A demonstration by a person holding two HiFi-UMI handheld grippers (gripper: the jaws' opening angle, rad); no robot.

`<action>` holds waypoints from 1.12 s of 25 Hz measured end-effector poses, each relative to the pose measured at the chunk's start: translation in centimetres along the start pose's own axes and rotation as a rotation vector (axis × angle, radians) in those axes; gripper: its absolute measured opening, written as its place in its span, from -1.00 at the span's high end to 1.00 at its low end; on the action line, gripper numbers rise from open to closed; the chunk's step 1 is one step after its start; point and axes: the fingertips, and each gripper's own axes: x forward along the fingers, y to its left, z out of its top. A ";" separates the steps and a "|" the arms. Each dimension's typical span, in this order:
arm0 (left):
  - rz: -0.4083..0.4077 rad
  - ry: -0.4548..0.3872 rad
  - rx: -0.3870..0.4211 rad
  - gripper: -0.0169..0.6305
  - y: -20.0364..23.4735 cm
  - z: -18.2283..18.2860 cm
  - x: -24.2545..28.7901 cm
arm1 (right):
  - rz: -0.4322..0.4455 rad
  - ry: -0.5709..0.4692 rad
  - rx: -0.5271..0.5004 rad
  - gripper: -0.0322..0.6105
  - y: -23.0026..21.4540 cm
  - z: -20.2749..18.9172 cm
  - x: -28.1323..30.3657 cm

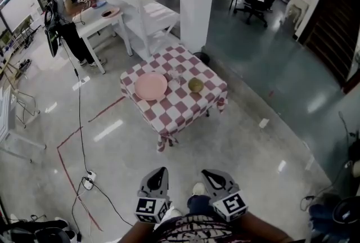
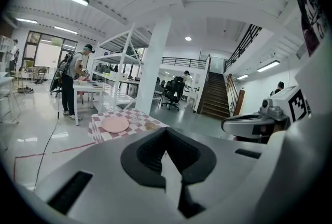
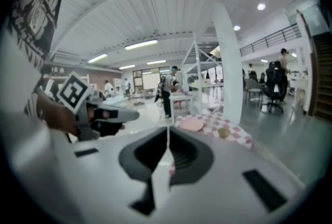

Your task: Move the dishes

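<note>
Left gripper (image 1: 160, 173) and right gripper (image 1: 212, 175) sit low and close to the body in the head view, each with its jaws pressed together on nothing. Well ahead across bare floor stands the checkered table (image 1: 188, 107), carrying the pink plate (image 1: 151, 86), a clear glass (image 1: 176, 75) and a small greenish bowl (image 1: 195, 85). A white pillar (image 1: 198, 0) rises just behind it, and a black cable (image 1: 79, 118) trails over the floor to the left. In the left gripper view the jaws meet in a thin seam with nothing between them, and the plate (image 2: 114, 124) lies far off beyond. The right gripper view shows the same empty, closed seam, with plate and bowl small in the distance. The dishes look untouched, so this reads as the approach. The next move calls for walking up to the table, then parting the jaws for a rim. The floor ahead looks open. The cloth hangs over the table's edges and could snag a low reach, and the glass stands just beside the plate.
</note>
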 end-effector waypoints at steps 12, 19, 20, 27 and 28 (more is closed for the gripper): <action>0.025 0.013 0.037 0.88 -1.3 2.8 5.7 | -0.002 -0.029 0.020 0.79 -6.8 1.8 0.7; 0.065 -0.011 0.058 0.88 -1.8 3.8 9.3 | 0.001 -0.061 0.033 0.79 -11.2 2.5 1.1; 0.070 -0.012 0.062 0.88 -1.8 3.9 9.7 | 0.004 -0.063 0.038 0.79 -11.8 2.7 1.2; 0.139 -0.044 0.065 0.88 -1.7 4.6 10.2 | 0.052 -0.089 0.055 0.79 -14.0 3.7 2.4; 0.153 -0.045 0.063 0.88 -1.5 4.5 10.0 | 0.064 -0.085 0.049 0.79 -14.0 3.6 2.7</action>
